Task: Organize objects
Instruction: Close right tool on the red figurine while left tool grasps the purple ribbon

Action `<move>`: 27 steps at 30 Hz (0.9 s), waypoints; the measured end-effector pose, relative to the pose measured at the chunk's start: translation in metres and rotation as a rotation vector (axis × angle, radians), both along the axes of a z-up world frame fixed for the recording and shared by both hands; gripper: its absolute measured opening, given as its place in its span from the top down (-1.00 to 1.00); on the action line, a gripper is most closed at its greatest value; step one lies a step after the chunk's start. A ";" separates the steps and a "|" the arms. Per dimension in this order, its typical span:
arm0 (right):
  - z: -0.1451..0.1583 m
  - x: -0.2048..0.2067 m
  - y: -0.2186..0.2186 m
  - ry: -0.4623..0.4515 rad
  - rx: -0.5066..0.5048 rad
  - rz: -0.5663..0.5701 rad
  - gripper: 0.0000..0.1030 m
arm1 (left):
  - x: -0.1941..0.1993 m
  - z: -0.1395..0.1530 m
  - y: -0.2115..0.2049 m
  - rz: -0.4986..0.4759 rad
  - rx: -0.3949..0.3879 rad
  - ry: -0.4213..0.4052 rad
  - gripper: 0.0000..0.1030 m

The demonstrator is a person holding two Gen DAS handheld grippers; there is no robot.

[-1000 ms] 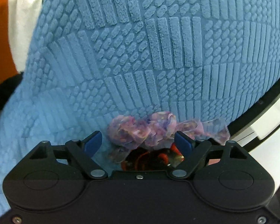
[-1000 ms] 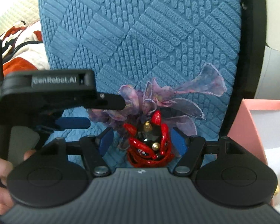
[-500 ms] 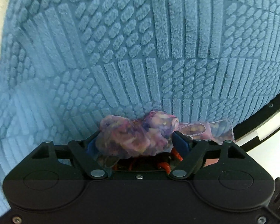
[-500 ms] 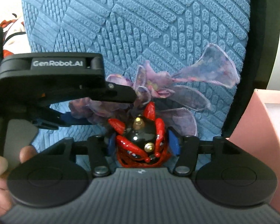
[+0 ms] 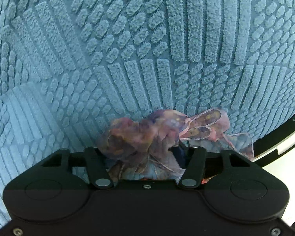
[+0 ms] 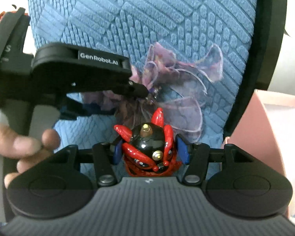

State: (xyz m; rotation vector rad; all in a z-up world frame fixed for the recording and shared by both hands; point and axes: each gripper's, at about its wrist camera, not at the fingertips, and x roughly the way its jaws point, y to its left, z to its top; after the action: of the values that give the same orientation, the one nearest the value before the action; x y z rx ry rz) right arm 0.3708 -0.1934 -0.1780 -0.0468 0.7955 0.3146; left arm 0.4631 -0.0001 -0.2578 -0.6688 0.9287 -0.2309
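Your left claw point(image 5: 145, 153) is closed on the bunched middle of a sheer purple-and-pink ribbon flower point(image 5: 147, 135), which fills the gap between the fingers; its loose loops trail off to the right over the blue textured cushion point(image 5: 127, 49). From the right wrist view, the left claw reaches in from the left and pinches the flower at its knot, above the cushion.

Your right claw point(image 6: 149, 150) is clamped on a glossy black-and-red figurine point(image 6: 149, 147) with gold studs, the blue pads point(image 6: 182, 148) pressing on its two sides. The figurine sits directly below the ribbon flower. Thin threads seem to run between them, so they may be joined, though that is not certain.

If you are parting the two, hold the figurine steady and draw the flower away slowly with the left claw. The ribbon is thin and likely to snag or tear, so pull from the knot, not the loops. Keep the right grip firm, since the figurine's glazed surface looks slippery.

A pink box point(image 6: 265, 118) stands at the right edge of the right wrist view, just beyond the dark rim of the cushion's seat. Its inside looks pale, and what it holds cannot be made out. It is probably where one of these items belongs.
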 end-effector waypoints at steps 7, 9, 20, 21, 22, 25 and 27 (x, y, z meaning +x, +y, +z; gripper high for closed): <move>0.004 -0.004 -0.013 0.029 0.015 -0.037 -0.13 | 0.006 -0.008 -0.005 0.008 0.047 -0.017 0.67; 0.006 0.000 -0.015 0.037 0.027 -0.042 -0.13 | 0.006 -0.009 -0.002 0.015 0.025 -0.017 0.71; 0.009 0.015 -0.025 0.040 0.024 -0.076 -0.13 | -0.018 0.007 -0.003 -0.006 0.073 -0.050 0.83; 0.009 0.014 -0.025 0.040 0.020 -0.077 -0.13 | -0.023 0.008 -0.002 0.001 0.076 -0.051 0.83; 0.010 0.013 -0.024 0.043 0.017 -0.079 -0.13 | -0.028 0.009 -0.001 0.006 0.077 -0.053 0.83; 0.013 0.002 -0.027 0.051 0.022 -0.087 -0.13 | -0.049 0.009 0.002 0.028 0.086 -0.043 0.83; 0.013 -0.002 -0.028 0.059 0.026 -0.087 -0.13 | -0.078 0.005 0.005 0.043 0.095 -0.028 0.83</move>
State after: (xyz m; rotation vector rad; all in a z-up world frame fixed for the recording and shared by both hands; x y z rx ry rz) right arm 0.3685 -0.2213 -0.1651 0.0218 0.8493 0.2451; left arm 0.3852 0.0046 -0.2527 -0.5959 0.8917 -0.1571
